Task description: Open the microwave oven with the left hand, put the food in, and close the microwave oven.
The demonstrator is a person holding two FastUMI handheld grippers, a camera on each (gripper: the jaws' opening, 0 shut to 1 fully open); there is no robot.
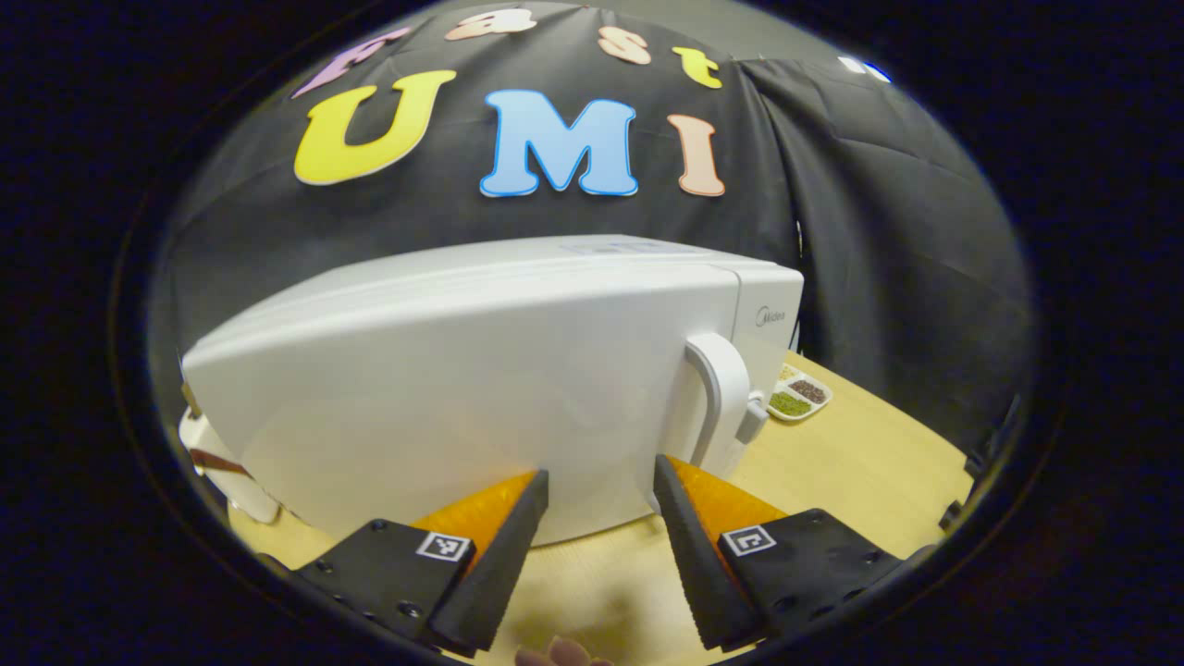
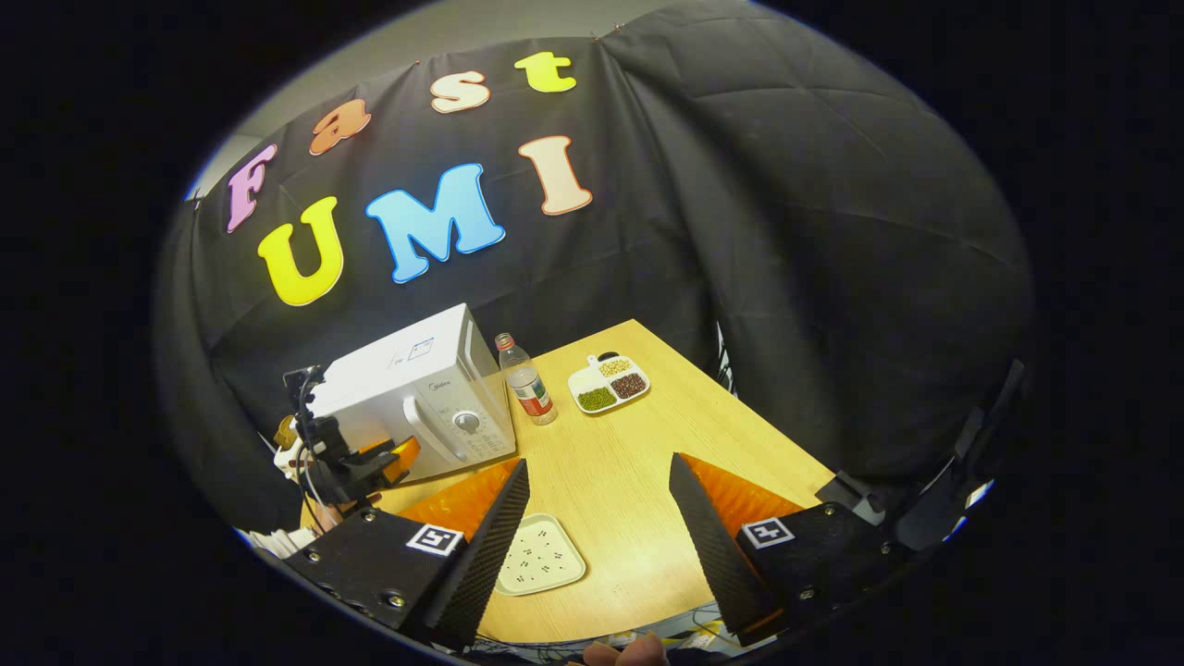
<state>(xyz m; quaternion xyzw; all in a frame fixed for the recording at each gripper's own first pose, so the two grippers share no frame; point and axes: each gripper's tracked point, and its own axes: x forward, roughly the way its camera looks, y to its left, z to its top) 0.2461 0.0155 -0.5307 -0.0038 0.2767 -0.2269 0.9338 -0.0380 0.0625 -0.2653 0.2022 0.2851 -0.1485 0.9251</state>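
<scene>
The white microwave oven (image 1: 481, 388) is seen standing shut on the wooden table (image 2: 647, 462), its door handle (image 1: 720, 393) just ahead of the left gripper (image 1: 601, 546), whose fingers are held spread and empty. In the right gripper view, a bottle (image 2: 527, 381) and a divided dish of food (image 2: 609, 383) are shown beside the oven. The right gripper (image 2: 597, 546) is likewise held apart above a small white tray (image 2: 541, 555).

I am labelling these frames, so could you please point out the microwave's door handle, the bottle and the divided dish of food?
door handle (image 1: 720, 393), left gripper view, middle of the curved grip.
bottle (image 2: 528, 381), right gripper view, on its label.
divided dish (image 2: 586, 381), right gripper view, bare rim at the left.
</scene>
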